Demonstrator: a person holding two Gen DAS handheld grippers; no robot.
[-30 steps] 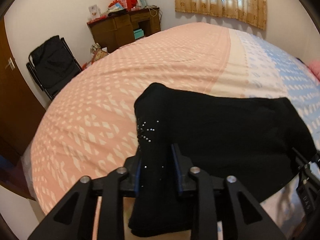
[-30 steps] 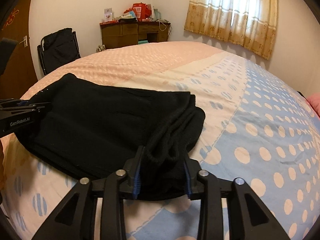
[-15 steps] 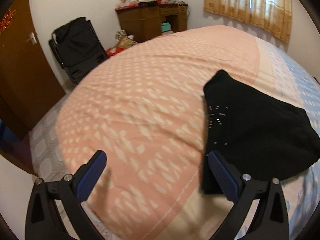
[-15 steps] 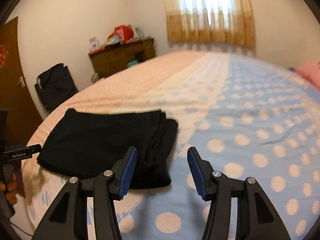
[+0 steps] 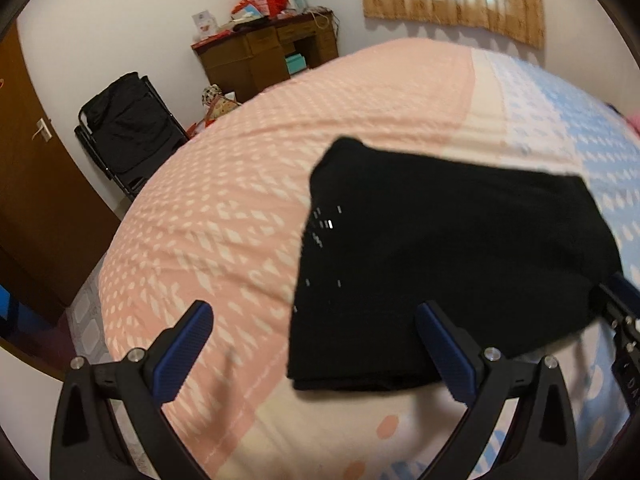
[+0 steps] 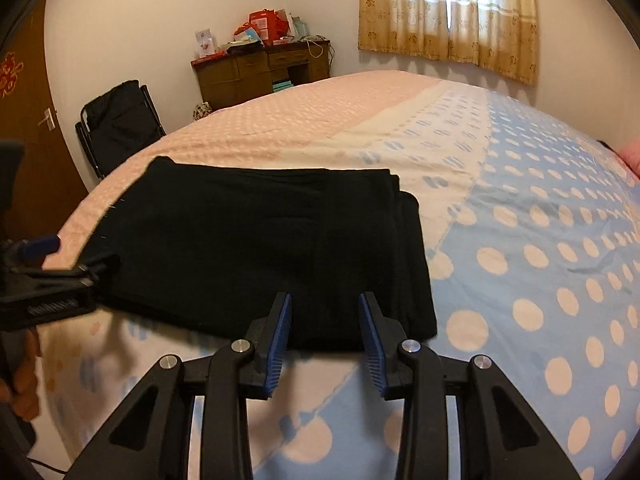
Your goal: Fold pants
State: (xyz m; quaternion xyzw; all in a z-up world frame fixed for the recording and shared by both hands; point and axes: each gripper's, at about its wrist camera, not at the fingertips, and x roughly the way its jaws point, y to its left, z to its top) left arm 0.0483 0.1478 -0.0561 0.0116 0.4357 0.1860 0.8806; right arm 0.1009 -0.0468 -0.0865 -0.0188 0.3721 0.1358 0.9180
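Bed (image 6: 520, 240) bears folded pants (image 6: 260, 240); left gripper (image 5: 312, 320) spread, right gripper (image 6: 324, 320) closing emptily.

A cluttered wooden desk (image 6: 262, 70), black folding chair (image 6: 120, 120) and curtained window (image 6: 448, 16) line the walls.

The black pants (image 6: 256, 248) lie folded flat on the bed (image 6: 520, 240), over its pink and cream part, near the front edge. The right gripper (image 6: 325, 304) is just in front of the pants; its jaws are closing and no cloth is between them. The left gripper (image 6: 60, 264) is at the left end of the pants, with a hand (image 6: 24, 384) below it.
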